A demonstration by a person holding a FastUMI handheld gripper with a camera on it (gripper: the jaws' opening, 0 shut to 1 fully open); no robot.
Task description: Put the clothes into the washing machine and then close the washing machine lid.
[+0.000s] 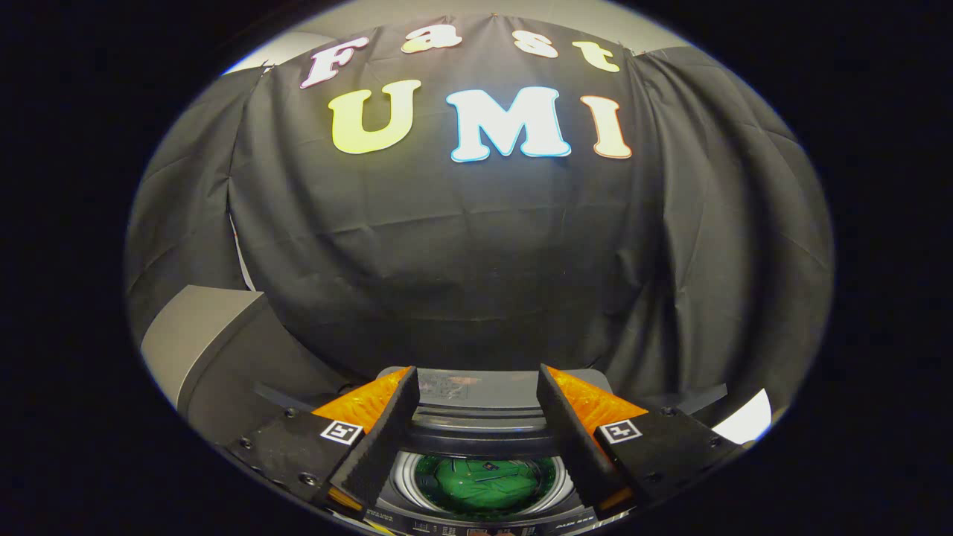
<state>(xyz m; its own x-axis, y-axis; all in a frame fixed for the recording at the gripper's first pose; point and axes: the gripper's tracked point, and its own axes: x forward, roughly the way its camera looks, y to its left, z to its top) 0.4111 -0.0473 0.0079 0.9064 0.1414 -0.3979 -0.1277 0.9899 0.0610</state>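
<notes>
The gripper is seen from behind and above, its 2 fingers reaching forward with black foam pads inside and orange outer faces. The jaws stand wide apart and hold nothing; open air lies between them. Each finger base carries 1 small square black-and-white marker. Below and between the fingers, toward 6 o'clock, sits the washing machine, seen from the top. Its round drum opening has a bright metal rim, and inside lies the green clothing, bunched at the bottom of the drum and well clear of both fingers. The lid stands raised at the far side of the opening, at about 12 o'clock from the drum, its grey panel spanning the gap between the 2 fingertips, just beyond them. The machine's front control strip runs along the near edge at 6 o'clock; its markings are too small to make out. At 9 o'clock from the fingers stands a grey box-shaped object, near the left finger but not touching it. A white patch shows at 3 o'clock. Beyond everything hangs the black cloth wall, well apart from the fingertips, leaving open room ahead and above.
</notes>
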